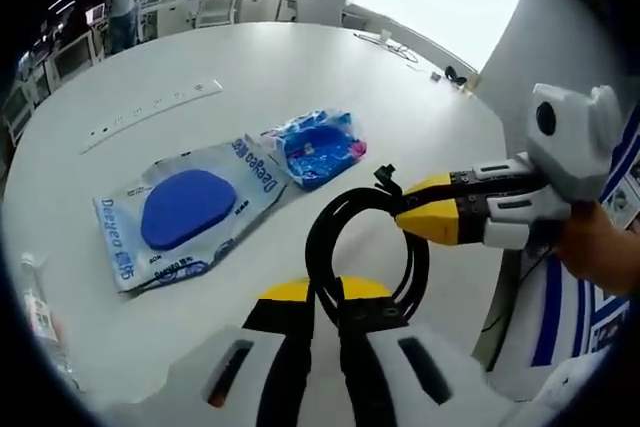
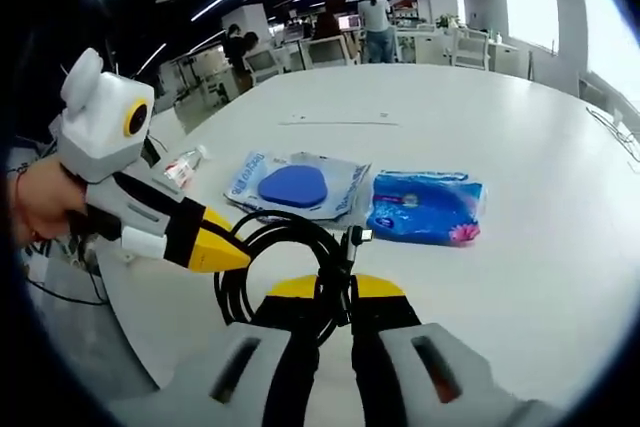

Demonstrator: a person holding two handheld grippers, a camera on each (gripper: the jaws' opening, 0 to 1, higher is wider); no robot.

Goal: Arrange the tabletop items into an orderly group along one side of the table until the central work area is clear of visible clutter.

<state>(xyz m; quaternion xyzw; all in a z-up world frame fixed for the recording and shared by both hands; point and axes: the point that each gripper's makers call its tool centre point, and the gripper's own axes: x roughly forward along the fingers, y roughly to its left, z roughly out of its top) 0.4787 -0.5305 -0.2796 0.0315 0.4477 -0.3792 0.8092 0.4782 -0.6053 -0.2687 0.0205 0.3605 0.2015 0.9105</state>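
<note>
A coiled black cable (image 1: 318, 237) hangs over the white table (image 1: 300, 67) near its edge. My left gripper (image 1: 326, 292) is shut on the coil's lower part, and my right gripper (image 1: 415, 209) comes in from the right, shut on its upper right by the plug end. In the right gripper view the same cable (image 2: 300, 227) runs between my right gripper's (image 2: 333, 289) yellow tips, with my left gripper (image 2: 225, 247) pinching it from the left. Beyond lie a blue pad in a clear printed bag (image 1: 185, 209) (image 2: 293, 185) and a blue packet (image 1: 318, 147) (image 2: 425, 207), side by side.
A small clear bottle (image 1: 38, 312) (image 2: 185, 165) lies near the table's edge, and a long white power strip (image 1: 150, 112) lies farther out on the table (image 2: 520, 277). Cables (image 1: 395, 45) rest at the far rim. Desks, chairs and a standing person (image 2: 378, 17) are beyond the table.
</note>
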